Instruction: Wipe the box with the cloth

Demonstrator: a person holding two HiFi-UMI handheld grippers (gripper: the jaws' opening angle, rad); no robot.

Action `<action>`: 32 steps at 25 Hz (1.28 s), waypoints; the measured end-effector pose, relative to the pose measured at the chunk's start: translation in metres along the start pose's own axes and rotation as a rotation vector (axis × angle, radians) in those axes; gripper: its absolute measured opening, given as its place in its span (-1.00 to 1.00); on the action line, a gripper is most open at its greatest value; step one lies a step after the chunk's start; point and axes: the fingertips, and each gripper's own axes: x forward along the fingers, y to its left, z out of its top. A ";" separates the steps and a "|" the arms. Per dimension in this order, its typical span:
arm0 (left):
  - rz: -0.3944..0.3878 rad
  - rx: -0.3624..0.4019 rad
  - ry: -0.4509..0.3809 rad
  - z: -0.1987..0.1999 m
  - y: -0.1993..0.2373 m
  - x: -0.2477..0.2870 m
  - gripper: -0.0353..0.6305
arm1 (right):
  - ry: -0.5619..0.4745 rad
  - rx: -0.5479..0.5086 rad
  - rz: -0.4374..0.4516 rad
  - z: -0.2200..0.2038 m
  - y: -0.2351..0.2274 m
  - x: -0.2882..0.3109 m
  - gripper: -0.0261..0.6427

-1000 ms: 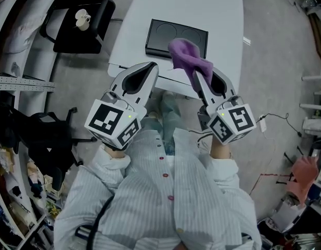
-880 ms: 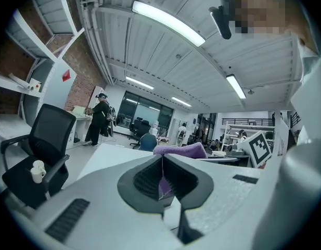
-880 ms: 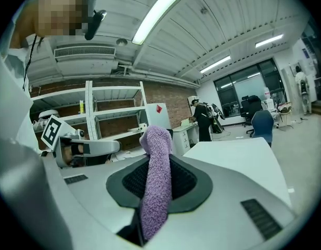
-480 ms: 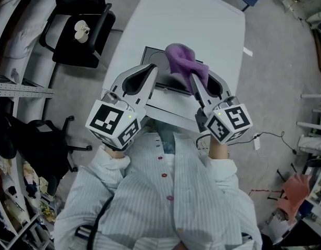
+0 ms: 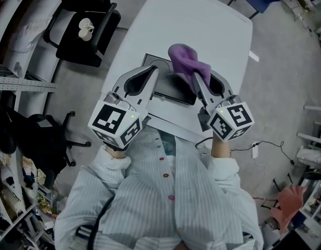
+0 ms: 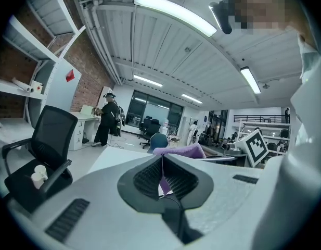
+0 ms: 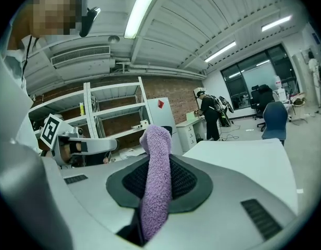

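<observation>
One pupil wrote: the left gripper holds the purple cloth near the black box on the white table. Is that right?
Not quite: the right gripper holds the purple cloth, pinched between its jaws, as the right gripper view shows. The left gripper is shut and empty. The rest stands.

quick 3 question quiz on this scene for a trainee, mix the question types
1. True or false: the left gripper is shut and empty.
2. The box lies on: A) the black chair B) the white table C) the floor.
3. Fill in: the right gripper grips a purple ___.

Key: 1 true; 2 B; 3 cloth.
</observation>
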 end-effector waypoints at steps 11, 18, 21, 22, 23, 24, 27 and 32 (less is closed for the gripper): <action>-0.002 -0.007 0.049 -0.007 0.036 0.018 -0.86 | 0.036 0.016 -0.021 -0.003 -0.013 0.030 -0.72; 0.025 -0.013 0.105 -0.024 0.059 0.026 -0.85 | 0.054 0.019 -0.017 -0.004 -0.019 0.044 -0.72; 0.042 -0.017 0.150 -0.039 0.067 0.030 -0.85 | 0.071 0.013 -0.001 -0.004 -0.023 0.054 -0.72; 0.048 -0.020 0.167 -0.045 0.071 0.031 -0.85 | 0.078 0.011 0.005 -0.004 -0.024 0.058 -0.72; 0.055 -0.024 0.184 -0.051 0.075 0.031 -0.85 | 0.084 0.011 0.011 -0.004 -0.025 0.063 -0.72; 0.064 -0.028 0.200 -0.057 0.080 0.032 -0.85 | 0.090 0.012 0.018 -0.004 -0.025 0.067 -0.72; 0.093 -0.049 0.242 -0.074 0.092 0.033 -0.85 | 0.112 0.018 0.045 -0.007 -0.027 0.081 -0.72; 0.138 -0.072 0.295 -0.097 0.110 0.035 -0.82 | 0.168 -0.004 0.102 -0.013 -0.027 0.105 -0.72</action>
